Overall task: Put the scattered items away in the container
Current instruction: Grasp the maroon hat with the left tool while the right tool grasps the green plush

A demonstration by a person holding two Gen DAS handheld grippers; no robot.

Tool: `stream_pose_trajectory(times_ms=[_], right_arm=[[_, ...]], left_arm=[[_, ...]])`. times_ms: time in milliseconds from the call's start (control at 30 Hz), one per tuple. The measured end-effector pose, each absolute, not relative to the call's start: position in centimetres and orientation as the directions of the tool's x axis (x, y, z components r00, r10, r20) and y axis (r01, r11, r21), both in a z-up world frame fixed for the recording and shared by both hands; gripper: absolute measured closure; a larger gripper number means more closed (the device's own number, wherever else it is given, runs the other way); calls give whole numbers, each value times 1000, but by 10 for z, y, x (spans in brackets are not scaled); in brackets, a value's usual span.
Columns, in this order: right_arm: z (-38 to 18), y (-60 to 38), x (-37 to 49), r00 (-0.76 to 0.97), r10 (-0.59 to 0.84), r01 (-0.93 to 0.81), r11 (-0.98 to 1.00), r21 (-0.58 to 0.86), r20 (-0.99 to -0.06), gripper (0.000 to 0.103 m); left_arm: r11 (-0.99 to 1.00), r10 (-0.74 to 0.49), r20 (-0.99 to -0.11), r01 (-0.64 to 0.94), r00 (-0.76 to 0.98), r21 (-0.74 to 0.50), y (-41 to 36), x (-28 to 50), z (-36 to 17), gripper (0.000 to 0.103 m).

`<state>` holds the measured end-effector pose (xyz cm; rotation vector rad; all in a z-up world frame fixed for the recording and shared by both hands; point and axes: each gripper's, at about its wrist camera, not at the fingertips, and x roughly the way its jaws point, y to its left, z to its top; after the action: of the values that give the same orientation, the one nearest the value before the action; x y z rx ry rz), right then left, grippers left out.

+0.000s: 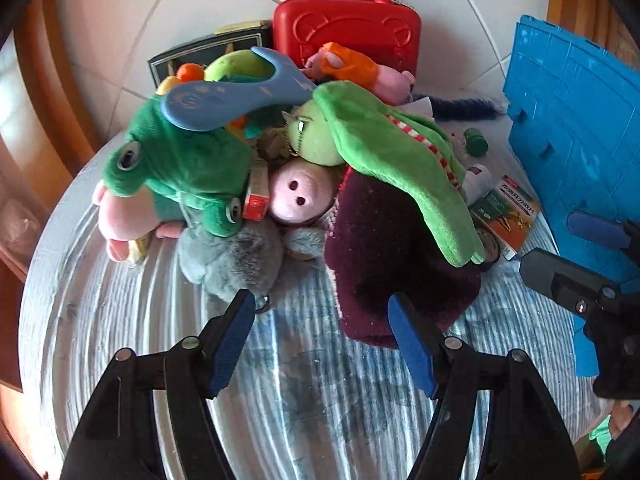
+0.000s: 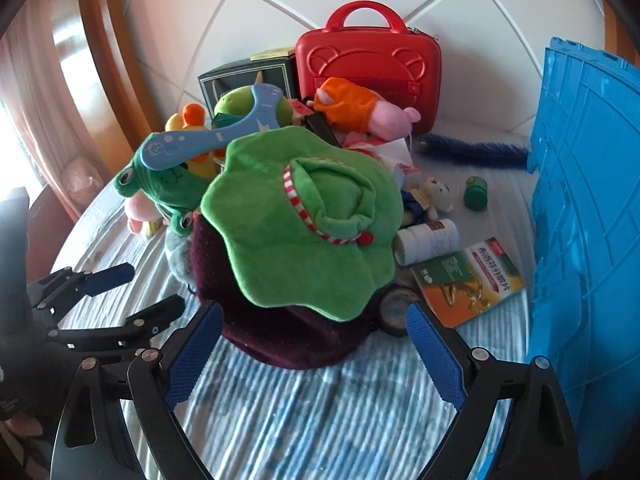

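Observation:
A heap of toys lies on a striped blue-white bedspread [image 1: 312, 392]. On top are a light green plush hat [image 2: 304, 216] [image 1: 392, 160], a dark maroon knit cap [image 2: 292, 336] [image 1: 384, 264], a green frog plush [image 1: 176, 176] and a blue plastic slingshot [image 1: 236, 92]. A pink pig plush [image 1: 300, 196] and a grey furry toy [image 1: 236, 256] lie under them. The blue crate [image 2: 588, 208] stands at the right. My left gripper [image 1: 320, 340] is open and empty just before the heap. My right gripper [image 2: 316, 344] is open and empty, its jaws either side of the maroon cap's near edge.
A red toy case [image 2: 368, 60] and a dark box [image 2: 248, 76] stand against the tiled wall. A white bottle [image 2: 428, 240], a medicine box [image 2: 468, 280], a small teddy [image 2: 432, 196], a green cap [image 2: 476, 192] and a blue fuzzy strip [image 2: 472, 152] lie near the crate.

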<state>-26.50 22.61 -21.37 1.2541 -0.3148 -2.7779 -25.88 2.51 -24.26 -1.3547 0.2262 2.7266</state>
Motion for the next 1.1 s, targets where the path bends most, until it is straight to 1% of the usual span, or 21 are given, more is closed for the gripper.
stream_pose_trajectory(times_ms=[167,200,233,267,300,367,433,500,533,600,667,767,833,867,1100], right_arm=[[-233,225,-274,-652,-149,-27,-975,219,-743,9],[-234,223,-277,-653,-150,-26,-975,219,-742,9],[-236,222,-280,-654,-154,-23,-975,223,-740,9],[-237,220,-283,-655,-159,-19,-974,227,-739,9],[-237,218,-285,-658,-165,-13,-973,230,-735,9],[-238,213,-291,-663,-179,-1,-971,240,-727,9],[-238,209,-300,-670,-198,9,-966,259,-716,9],[-241,207,-313,-664,-223,14,-958,285,-714,12],[-242,206,-320,-661,-226,14,-957,289,-716,17],[-248,204,-333,-649,-202,-3,-964,267,-734,35],[-253,205,-342,-633,-189,-18,-966,258,-751,65],[-245,208,-337,-650,-176,-21,-968,249,-739,80],[-231,210,-330,-675,-163,-9,-973,229,-720,89],[-221,212,-327,-692,-157,-8,-974,225,-704,90],[-141,219,-302,-801,-130,13,-980,200,-584,93]], left_arm=[[-979,45,-790,-183,-612,85,33,-289,-269,35],[-977,47,-788,-192,-613,91,34,-294,-273,41],[-974,56,-790,-206,-610,90,35,-299,-276,65],[-971,69,-799,-223,-598,83,36,-302,-278,76],[-969,77,-805,-234,-589,79,37,-304,-278,82],[-965,80,-793,-245,-605,89,38,-301,-271,86],[-962,83,-778,-253,-623,100,37,-298,-261,88],[-959,80,-765,-259,-639,115,36,-298,-255,89],[-958,75,-762,-259,-643,124,37,-299,-254,90],[-957,67,-763,-258,-643,133,37,-303,-256,91],[-962,69,-762,-246,-644,121,36,-306,-254,91],[-969,93,-740,-232,-666,86,31,-302,-236,92],[-969,92,-718,-228,-690,95,29,-299,-217,92],[-969,90,-708,-225,-700,98,29,-298,-207,92],[-977,70,-614,-180,-787,119,22,-280,-131,93]])
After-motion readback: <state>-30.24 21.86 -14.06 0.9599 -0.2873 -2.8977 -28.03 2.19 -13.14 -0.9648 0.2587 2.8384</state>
